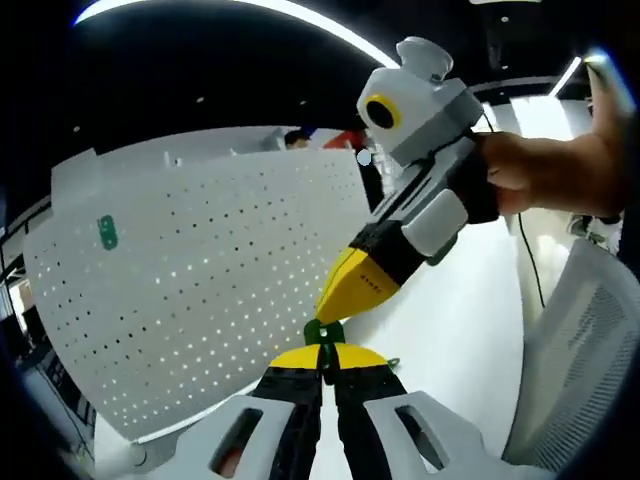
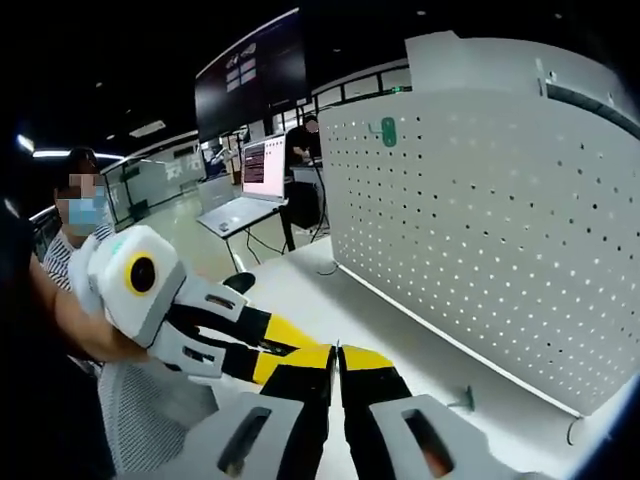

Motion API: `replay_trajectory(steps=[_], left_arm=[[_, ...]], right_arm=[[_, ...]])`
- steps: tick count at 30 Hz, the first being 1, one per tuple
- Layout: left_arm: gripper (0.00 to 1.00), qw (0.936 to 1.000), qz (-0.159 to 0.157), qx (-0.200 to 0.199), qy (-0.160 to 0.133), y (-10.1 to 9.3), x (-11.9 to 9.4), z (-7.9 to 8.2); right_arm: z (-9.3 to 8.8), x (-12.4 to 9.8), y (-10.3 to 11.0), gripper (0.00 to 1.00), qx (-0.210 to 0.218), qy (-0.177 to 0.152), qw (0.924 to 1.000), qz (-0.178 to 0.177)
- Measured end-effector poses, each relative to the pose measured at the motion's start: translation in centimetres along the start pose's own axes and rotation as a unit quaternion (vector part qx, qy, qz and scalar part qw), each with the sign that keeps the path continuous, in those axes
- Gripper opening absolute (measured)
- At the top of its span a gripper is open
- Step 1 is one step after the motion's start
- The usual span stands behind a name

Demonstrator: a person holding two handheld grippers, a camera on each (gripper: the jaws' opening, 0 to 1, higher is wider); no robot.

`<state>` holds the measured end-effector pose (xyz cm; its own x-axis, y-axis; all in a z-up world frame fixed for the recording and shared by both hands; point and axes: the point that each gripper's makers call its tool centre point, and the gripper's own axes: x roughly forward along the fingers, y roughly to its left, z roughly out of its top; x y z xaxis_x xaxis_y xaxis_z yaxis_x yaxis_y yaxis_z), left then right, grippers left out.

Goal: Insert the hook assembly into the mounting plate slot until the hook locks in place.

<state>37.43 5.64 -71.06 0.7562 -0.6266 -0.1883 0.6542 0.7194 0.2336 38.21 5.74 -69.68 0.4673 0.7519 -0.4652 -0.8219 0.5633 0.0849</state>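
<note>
In the left gripper view, the left hand-held gripper (image 1: 322, 362) is shut narrow on a small green hook (image 1: 325, 333), pinched also by the right hand-held gripper (image 1: 335, 300) from 1 o'clock. A handover seems in hand; carrying to the pegboard (image 1: 200, 290) at 10 o'clock comes next. The hook's shape is mostly hidden. Another green hook (image 1: 107, 232) hangs on the board.

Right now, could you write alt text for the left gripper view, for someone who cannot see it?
Two yellow-tipped tools meet over a small green hook piece: the left hand-held gripper rises from below, jaws closed on it, and the right hand-held gripper, held by a hand, comes from upper right. Behind stands a white pegboard bearing a green hook.
</note>
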Motion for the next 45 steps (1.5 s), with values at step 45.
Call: replay_trajectory(steps=[45], left_arm=[[0.03, 0.9983, 0.03, -0.05, 0.001, 2.1, -0.5, -0.6]], right_arm=[[1.4, -2.8, -1.5, 0.36, -0.04, -0.09, 0.9939, -0.048]])
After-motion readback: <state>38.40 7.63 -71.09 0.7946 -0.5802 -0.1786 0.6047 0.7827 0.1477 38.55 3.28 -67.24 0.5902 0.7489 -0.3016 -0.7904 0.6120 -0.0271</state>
